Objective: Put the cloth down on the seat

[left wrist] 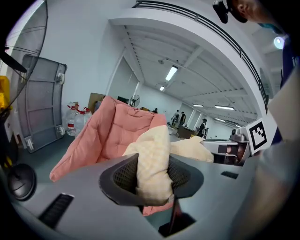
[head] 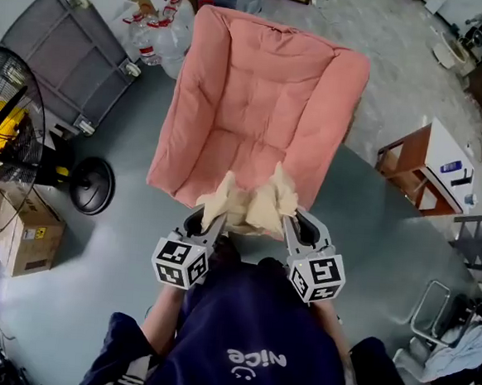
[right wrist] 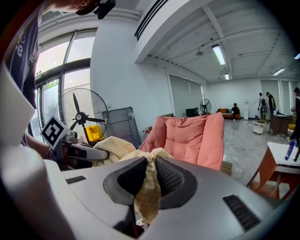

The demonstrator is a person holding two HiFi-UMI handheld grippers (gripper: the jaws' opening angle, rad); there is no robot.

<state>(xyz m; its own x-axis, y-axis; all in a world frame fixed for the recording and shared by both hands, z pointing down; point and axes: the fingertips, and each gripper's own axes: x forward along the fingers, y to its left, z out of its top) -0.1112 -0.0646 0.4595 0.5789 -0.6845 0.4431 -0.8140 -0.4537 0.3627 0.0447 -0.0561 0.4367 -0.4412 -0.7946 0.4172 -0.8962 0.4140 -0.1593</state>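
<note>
Cloth (head: 248, 203) is clamped at 2 ends: a thick bunch in the left gripper (head: 199, 224), a thin fold in the right gripper (head: 297, 228). It is held bunched above the seat (head: 245, 138) front edge. Lowering and release are left. Grey floor (head: 122, 220), fan (head: 4, 136), open hall.

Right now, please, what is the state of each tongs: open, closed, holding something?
Left tongs: closed on the cloth.
Right tongs: closed on the same cloth.
</note>
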